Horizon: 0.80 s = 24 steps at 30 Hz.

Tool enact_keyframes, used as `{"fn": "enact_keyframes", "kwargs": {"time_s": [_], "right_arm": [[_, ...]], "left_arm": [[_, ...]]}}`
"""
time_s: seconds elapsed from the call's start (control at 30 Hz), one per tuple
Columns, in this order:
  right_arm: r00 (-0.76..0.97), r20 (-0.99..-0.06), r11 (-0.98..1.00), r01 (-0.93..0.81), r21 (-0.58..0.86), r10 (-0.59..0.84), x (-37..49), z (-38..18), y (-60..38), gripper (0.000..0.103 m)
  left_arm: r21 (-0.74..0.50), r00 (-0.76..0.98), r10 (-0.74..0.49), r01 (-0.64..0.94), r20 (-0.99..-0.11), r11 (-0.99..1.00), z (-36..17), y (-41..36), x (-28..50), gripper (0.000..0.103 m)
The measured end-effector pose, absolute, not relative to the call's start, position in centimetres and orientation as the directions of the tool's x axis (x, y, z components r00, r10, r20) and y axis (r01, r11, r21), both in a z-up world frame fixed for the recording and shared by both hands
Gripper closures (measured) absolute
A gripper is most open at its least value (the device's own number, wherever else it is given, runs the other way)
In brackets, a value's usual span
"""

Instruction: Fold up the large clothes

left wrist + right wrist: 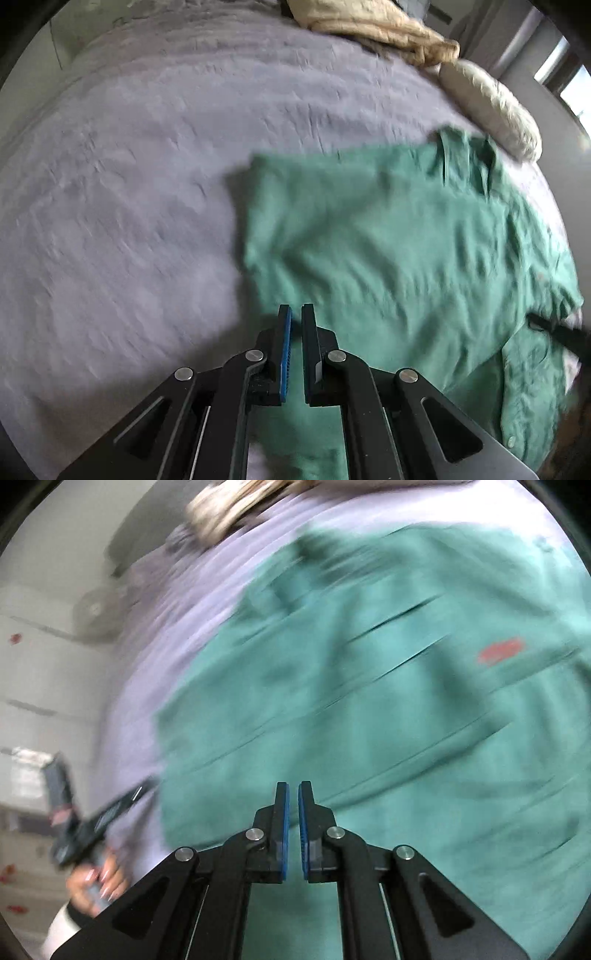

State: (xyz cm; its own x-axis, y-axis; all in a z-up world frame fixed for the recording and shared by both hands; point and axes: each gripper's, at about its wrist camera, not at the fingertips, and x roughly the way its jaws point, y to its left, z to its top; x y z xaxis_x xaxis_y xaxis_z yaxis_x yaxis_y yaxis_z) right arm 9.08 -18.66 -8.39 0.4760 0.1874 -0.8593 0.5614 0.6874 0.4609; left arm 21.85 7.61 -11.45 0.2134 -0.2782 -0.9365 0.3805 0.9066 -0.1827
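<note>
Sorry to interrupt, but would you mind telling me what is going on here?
A person with a handheld gripper in each hand is folding a green shirt spread on a bed with a lavender sheet. The left gripper and right gripper both hang above the shirt's near edge, fingers almost closed with nothing between them. The shirt looks partly folded, collar toward the far side. A beige cloth and a pillow lie at the far end of the bed. The right view is heavily blurred.
</note>
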Motion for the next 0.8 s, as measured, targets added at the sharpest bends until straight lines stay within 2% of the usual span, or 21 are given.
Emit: {"fn": "enact_keyframes", "kwargs": {"time_s": [0.07,0.1,0.17,0.23,0.27,0.33,0.4,0.43,0.57,0.8], "right_arm": [[0.441,-0.889,0.702,0.593,0.394,0.126,8.3,-9.3,-20.5,0.095],[0.411,-0.905,0.688,0.624,0.37,0.114,7.7,-10.6,-21.4,0.1],[0.456,-0.868,0.61,0.636,0.473,0.197,6.1,-11.6,-22.9,0.1],[0.473,-0.858,0.593,0.638,0.491,0.201,5.3,-11.1,-23.1,0.1],[0.474,-0.858,0.597,0.636,0.488,0.196,4.9,-10.7,-23.0,0.096],[0.484,-0.85,0.593,0.627,0.504,0.211,3.9,-9.8,-22.7,0.081],[0.49,-0.842,0.58,0.626,0.521,0.226,3.7,-10.1,-22.4,0.042],[0.491,-0.843,0.581,0.628,0.517,0.22,3.1,-9.7,-22.5,0.037],[0.489,-0.843,0.579,0.628,0.52,0.226,2.1,-8.5,-22.5,0.035],[0.499,-0.831,0.539,0.642,0.545,0.247,-2.3,-8.4,-23.8,0.027]], "left_arm": [[-0.172,0.201,-0.259,0.368,-0.945,0.914,-12.7,7.7,21.1,0.097],[-0.175,0.211,-0.262,0.357,-0.942,0.917,-13.2,7.9,20.9,0.097],[-0.181,0.214,-0.26,0.329,-0.941,0.927,-13.1,8.1,20.8,0.097],[-0.189,0.194,-0.252,0.294,-0.948,0.937,-12.8,8.3,20.9,0.097],[-0.196,0.183,-0.252,0.277,-0.95,0.941,-12.6,8.4,20.9,0.097],[-0.23,0.16,-0.272,0.241,-0.949,0.943,-12.1,8.7,20.9,0.097],[-0.28,0.137,-0.312,0.207,-0.94,0.937,-11.6,8.9,20.6,0.097],[-0.305,0.126,-0.331,0.192,-0.935,0.933,-11.4,8.9,20.5,0.097],[-0.342,0.1,-0.361,0.169,-0.927,0.924,-10.6,8.1,19.2,0.097],[-0.379,0.062,-0.396,0.184,-0.916,0.907,-9.9,4.5,17.1,0.097]]}}
